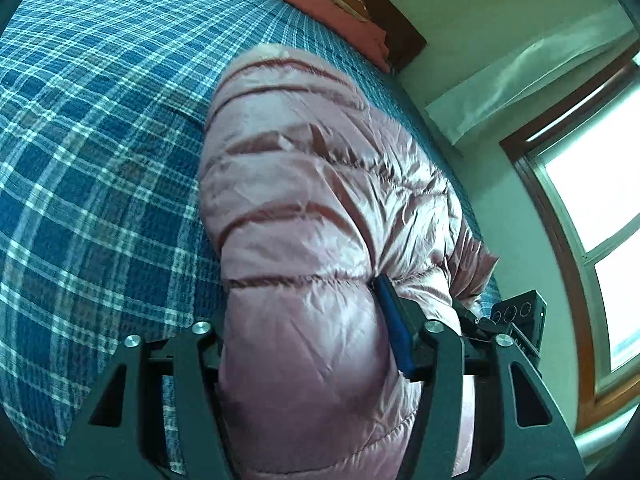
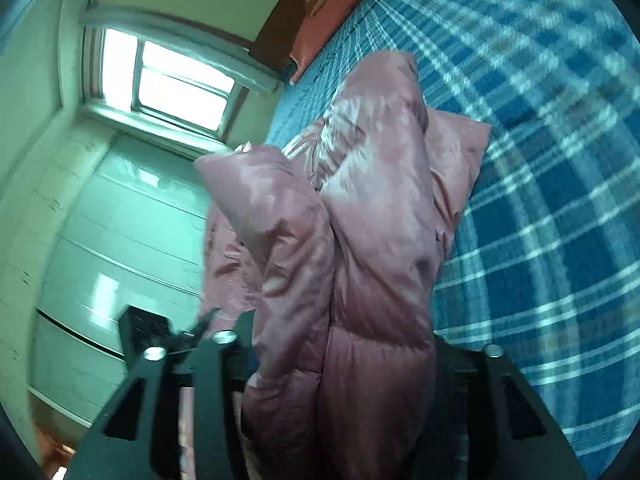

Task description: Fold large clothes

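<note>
Left wrist view shows the left hand-held gripper [image 1: 308,344] clamped on a thick bunch of the pink puffer jacket [image 1: 320,184], its blue-padded finger pressed into the padding on the right and the other finger hidden behind the bulge on the left. The jacket stretches away from the fingers across the bed [image 1: 100,160], which carries a blue checked cover. In the right wrist view the right hand-held gripper [image 2: 340,360] likewise grips a gathered fold of the jacket [image 2: 372,200], which rises in a tall ridge with a sleeve or flap sticking out to each side.

Judging by this, the fold is in mid-carry: both ends of one edge are pinched and lifted, and the jacket is only partly flat. The next move would call for bringing both held points together over the part lying on the bed, keeping them level so the padding doubles over evenly, then letting go. The slippery, springy filling may push the fold open again.

Around it: a reddish pillow [image 1: 344,12] lies at the far end of the bed against a dark wooden headboard [image 1: 404,36]; a window [image 2: 176,84] and pale wall stand off the bed's edge. The jacket lies close to that edge, so it might slide off. Nothing lies in the fold's path.
</note>
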`<state>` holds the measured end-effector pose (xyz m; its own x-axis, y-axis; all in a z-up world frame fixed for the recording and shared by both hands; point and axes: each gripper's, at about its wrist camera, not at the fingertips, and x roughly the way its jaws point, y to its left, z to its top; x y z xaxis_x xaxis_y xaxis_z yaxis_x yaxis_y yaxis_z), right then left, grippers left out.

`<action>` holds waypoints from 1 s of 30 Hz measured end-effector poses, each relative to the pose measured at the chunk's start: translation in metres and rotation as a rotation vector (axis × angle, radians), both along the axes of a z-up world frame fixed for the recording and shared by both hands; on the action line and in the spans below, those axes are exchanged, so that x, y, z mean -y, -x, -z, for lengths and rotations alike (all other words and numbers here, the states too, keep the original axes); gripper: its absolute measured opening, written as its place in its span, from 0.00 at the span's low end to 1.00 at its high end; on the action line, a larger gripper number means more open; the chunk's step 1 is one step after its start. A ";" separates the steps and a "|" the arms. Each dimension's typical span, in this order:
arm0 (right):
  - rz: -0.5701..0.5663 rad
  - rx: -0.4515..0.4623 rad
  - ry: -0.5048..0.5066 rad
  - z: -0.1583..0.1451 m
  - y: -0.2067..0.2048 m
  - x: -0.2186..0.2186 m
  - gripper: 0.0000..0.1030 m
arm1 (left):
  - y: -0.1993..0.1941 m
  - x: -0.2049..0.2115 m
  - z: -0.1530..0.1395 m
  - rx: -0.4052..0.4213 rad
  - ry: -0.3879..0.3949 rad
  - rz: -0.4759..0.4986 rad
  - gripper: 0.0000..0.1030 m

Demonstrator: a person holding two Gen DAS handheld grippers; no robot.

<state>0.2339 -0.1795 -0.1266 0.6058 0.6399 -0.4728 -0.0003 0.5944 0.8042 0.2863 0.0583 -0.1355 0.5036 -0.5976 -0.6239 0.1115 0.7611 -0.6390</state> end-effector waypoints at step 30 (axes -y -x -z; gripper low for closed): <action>0.024 -0.036 -0.092 0.005 0.036 0.002 0.70 | 0.048 -0.015 -0.003 0.005 -0.008 -0.006 0.85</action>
<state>0.1979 -0.1811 -0.1315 0.6050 0.6671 -0.4348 0.0430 0.5178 0.8544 0.2385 0.0728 -0.1329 0.5102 -0.5892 -0.6265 0.1096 0.7670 -0.6322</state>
